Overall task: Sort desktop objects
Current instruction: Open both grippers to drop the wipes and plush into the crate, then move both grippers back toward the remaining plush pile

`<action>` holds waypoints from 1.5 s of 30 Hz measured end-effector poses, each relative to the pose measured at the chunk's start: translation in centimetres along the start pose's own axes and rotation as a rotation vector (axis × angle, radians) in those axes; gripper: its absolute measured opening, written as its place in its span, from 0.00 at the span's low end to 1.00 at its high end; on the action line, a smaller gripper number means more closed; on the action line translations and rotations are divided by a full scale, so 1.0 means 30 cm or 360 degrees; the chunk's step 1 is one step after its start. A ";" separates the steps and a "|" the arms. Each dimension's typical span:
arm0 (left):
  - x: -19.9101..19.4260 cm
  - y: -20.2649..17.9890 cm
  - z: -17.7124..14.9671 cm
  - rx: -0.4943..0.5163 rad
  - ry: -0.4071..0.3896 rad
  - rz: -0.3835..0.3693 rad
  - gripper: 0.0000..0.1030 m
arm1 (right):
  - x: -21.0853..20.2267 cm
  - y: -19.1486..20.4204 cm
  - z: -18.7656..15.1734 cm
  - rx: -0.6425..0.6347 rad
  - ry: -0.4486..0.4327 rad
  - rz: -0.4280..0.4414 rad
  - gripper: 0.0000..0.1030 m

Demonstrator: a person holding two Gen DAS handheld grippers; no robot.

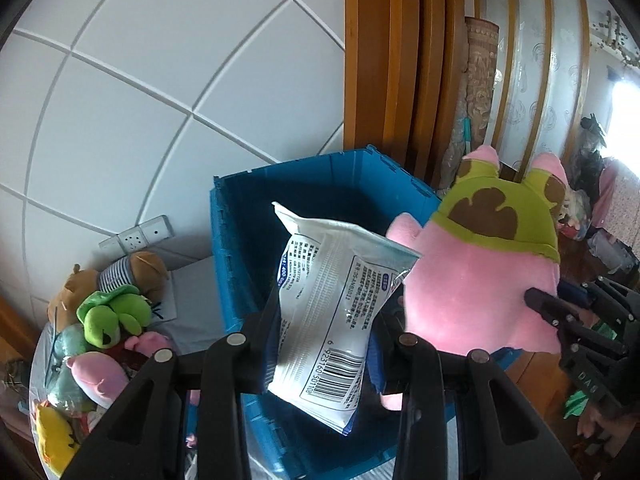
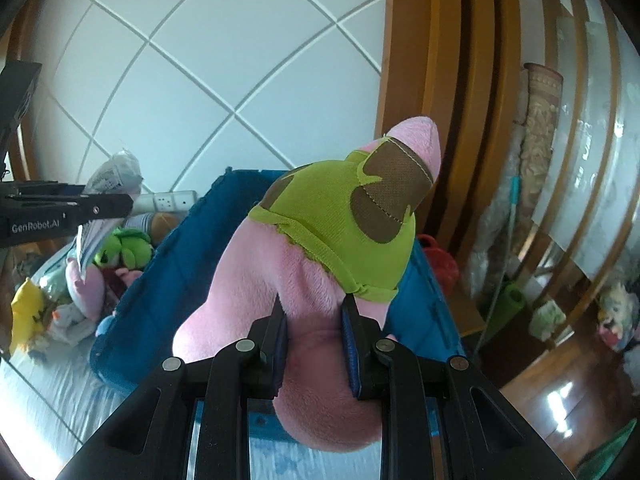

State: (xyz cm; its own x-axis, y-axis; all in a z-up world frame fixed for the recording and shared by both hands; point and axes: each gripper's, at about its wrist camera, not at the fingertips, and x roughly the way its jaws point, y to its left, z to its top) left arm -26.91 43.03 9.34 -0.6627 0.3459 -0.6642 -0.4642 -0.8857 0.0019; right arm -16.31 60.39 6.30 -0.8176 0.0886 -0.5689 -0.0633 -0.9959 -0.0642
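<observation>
1. While both loads hang above the blue crate [image 1: 240, 248], the left gripper [image 1: 326, 320] has its jaws pinching a white packet [image 1: 332, 304] by its lower half, barcode end down, the rest standing up over the crate's open mouth.
2. The right gripper [image 2: 314, 320] has its jaws pressed into the pink plush toy [image 2: 280, 304], gripping a fold of its soft body; the toy's green and brown patterned end points up and away, also above the crate.
3. In the left wrist view the plush toy sits just beside the packet, nearly touching it.
4. Left of the crate, a heap of soft toys [image 1: 100, 320] lies on the pale-covered desk [image 2: 48, 392], including a green frog plush [image 1: 116, 316] and a yellow one.
5. Risk, as a judgement: the two loads are so close that they could knock together, tugging the packet loose.
6. The plush is bulky and held by a small pinch, so it may sag, catch the crate rim and fall outside.
</observation>
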 end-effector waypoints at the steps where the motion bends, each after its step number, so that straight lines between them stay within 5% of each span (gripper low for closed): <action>1: 0.008 -0.010 0.003 -0.0001 0.0004 0.0003 0.34 | 0.013 -0.007 0.004 0.0002 0.0007 -0.0001 0.22; 20: 0.168 -0.041 0.039 -0.0059 0.0087 0.0061 0.34 | 0.201 -0.048 0.028 0.0000 0.0120 0.0007 0.29; 22: 0.188 -0.034 0.039 -0.0081 0.0091 0.0083 0.46 | 0.215 -0.047 0.034 -0.0011 0.0115 -0.0007 0.32; 23: 0.197 -0.030 0.039 -0.0094 0.0092 0.0089 0.80 | 0.220 -0.045 0.038 -0.0020 0.0108 -0.0017 0.33; 24: 0.204 -0.026 0.038 -0.0105 0.0086 0.0090 1.00 | 0.222 -0.041 0.043 -0.0033 0.0096 -0.0030 0.41; 25: 0.211 -0.024 0.036 -0.0107 0.0081 0.0096 1.00 | 0.221 -0.038 0.047 -0.0037 0.0076 -0.0038 0.71; 27: 0.226 -0.023 0.029 -0.0110 0.0091 0.0096 1.00 | 0.210 -0.041 0.053 -0.0021 0.0023 -0.0038 0.93; 45: 0.168 -0.043 -0.038 -0.0073 0.0095 0.0046 1.00 | 0.142 -0.026 0.025 0.0024 0.0002 -0.0055 0.93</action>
State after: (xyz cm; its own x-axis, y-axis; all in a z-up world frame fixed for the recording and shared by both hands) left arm -28.99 45.56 5.13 -0.6388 0.3020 -0.7077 -0.4171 -0.9088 -0.0113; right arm -20.18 61.52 4.53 -0.8141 0.1228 -0.5676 -0.0999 -0.9924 -0.0713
